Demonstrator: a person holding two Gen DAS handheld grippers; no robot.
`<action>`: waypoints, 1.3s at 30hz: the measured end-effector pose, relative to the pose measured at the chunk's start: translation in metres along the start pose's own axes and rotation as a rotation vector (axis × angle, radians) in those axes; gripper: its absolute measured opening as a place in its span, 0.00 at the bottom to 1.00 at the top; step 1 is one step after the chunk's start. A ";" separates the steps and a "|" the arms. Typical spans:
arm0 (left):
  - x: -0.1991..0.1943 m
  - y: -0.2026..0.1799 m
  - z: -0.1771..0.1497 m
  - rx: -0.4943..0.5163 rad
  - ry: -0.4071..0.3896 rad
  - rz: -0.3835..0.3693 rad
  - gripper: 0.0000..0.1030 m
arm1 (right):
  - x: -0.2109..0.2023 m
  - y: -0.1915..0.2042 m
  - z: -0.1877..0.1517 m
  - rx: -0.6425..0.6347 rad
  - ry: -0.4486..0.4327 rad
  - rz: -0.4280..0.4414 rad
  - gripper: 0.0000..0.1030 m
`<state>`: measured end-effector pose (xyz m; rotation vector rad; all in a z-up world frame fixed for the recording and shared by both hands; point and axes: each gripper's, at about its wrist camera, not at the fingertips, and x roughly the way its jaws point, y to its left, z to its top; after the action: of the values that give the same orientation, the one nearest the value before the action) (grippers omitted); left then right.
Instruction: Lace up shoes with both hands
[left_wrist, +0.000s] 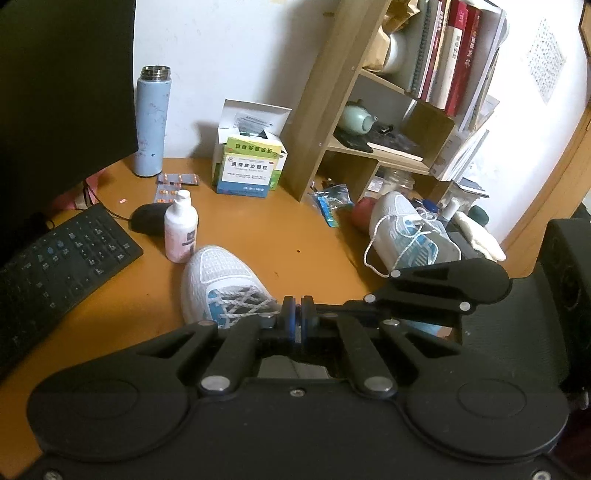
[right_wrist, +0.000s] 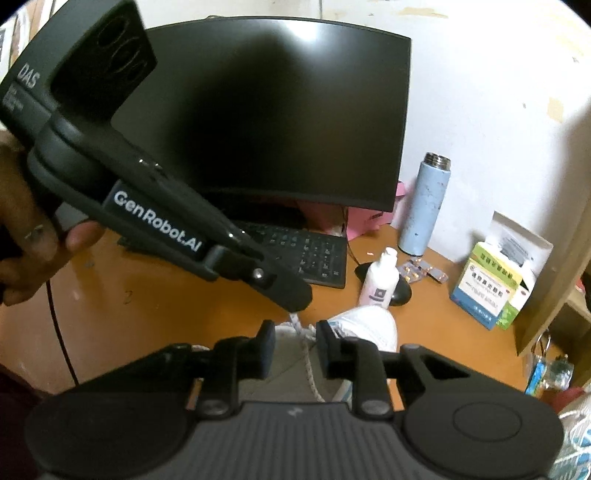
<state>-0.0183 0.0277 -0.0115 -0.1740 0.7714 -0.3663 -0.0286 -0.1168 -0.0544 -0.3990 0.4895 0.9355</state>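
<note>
My left claw (left_wrist: 298, 308) is pinched closed above the white shoe (left_wrist: 221, 280); my right claw (right_wrist: 295, 341) stands open around its lace (right_wrist: 308, 363)

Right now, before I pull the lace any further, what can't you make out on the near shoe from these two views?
- Left wrist view: the near shoe shows only its toe and lower lacing; the left hand-held gripper covers the rest, so I cannot tell whether it pinches lace.
- Right wrist view: the lace runs between the right hand-held gripper fingers, apparently untouched; its top end passes behind the left gripper's tip.
- The far shoe is partly hidden.
</note>
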 end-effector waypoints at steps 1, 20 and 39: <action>0.000 0.000 0.000 0.000 0.000 0.000 0.00 | 0.000 0.001 0.001 -0.008 0.000 0.002 0.18; -0.001 0.027 -0.017 0.006 0.062 0.113 0.02 | 0.026 -0.009 -0.002 -0.059 0.126 -0.005 0.03; 0.047 0.021 -0.034 0.179 0.155 0.138 0.12 | 0.082 -0.015 0.006 -0.126 0.340 0.040 0.03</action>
<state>-0.0059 0.0288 -0.0719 0.0767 0.8935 -0.3179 0.0261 -0.0673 -0.0941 -0.6706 0.7517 0.9442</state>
